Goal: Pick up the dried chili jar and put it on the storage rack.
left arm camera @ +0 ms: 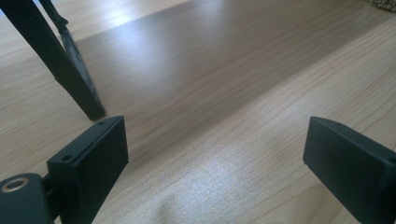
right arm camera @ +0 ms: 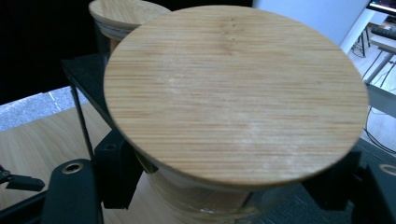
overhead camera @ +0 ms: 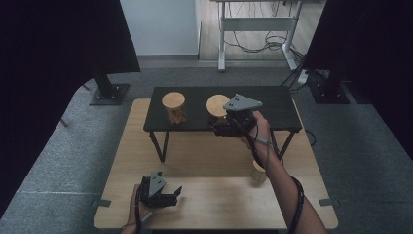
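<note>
Right gripper (overhead camera: 229, 123) is up on the black shelf (overhead camera: 277, 105) that stands across the wooden table (overhead camera: 204, 151), and it's got its jaws either side of a jar with a bamboo lid (overhead camera: 217, 105). In the right gripper view that jar with a bamboo lid (right arm camera: 236, 95) sits dead ahead at twelve o'clock, between the jaws, one jaw at its eight o'clock side and the other at its four o'clock, both tucked under the lid's rim against the glass body; they look to be closing on it, but whether they're truly squeezing the glass I can't tell. The jar stands upright, long axis vertical, so the jaws come at it from the sides. A second lidded jar (overhead camera: 174, 108) stands further along the shelf at nine o'clock from the first, well apart. Down at the table's near edge, around seven o'clock in the high view, the left gripper (overhead camera: 168, 197) rests low over bare wood, jaws spread wide with nothing between them. A small object (overhead camera: 258, 173) sits on the table by the right forearm; too small to make out. The right hand is clearly nearer; I'd judge a lift is next.
</note>
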The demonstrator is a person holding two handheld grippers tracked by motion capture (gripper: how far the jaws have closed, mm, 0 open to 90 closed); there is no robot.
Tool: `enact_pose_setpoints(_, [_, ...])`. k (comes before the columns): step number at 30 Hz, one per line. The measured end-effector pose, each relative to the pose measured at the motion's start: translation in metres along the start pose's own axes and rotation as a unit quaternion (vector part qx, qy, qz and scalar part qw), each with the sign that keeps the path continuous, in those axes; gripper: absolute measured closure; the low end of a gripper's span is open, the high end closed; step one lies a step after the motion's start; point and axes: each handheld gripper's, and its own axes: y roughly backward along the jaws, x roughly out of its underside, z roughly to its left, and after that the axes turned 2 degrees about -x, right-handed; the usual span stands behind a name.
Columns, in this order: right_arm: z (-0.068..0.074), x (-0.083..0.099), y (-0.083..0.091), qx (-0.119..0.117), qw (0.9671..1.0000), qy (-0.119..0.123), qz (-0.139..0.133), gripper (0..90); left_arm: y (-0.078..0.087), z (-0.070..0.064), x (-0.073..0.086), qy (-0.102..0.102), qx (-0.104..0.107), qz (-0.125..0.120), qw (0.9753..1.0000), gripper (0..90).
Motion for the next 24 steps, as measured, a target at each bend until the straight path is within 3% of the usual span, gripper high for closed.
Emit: enact_pose_setpoints(24, [-0.019,0.001,-0.028,0.038,0.9986,-0.029,0.021,25.4,0.0,-0.001,0.0,-0.003,0.001,0.0,1.0,6.4])
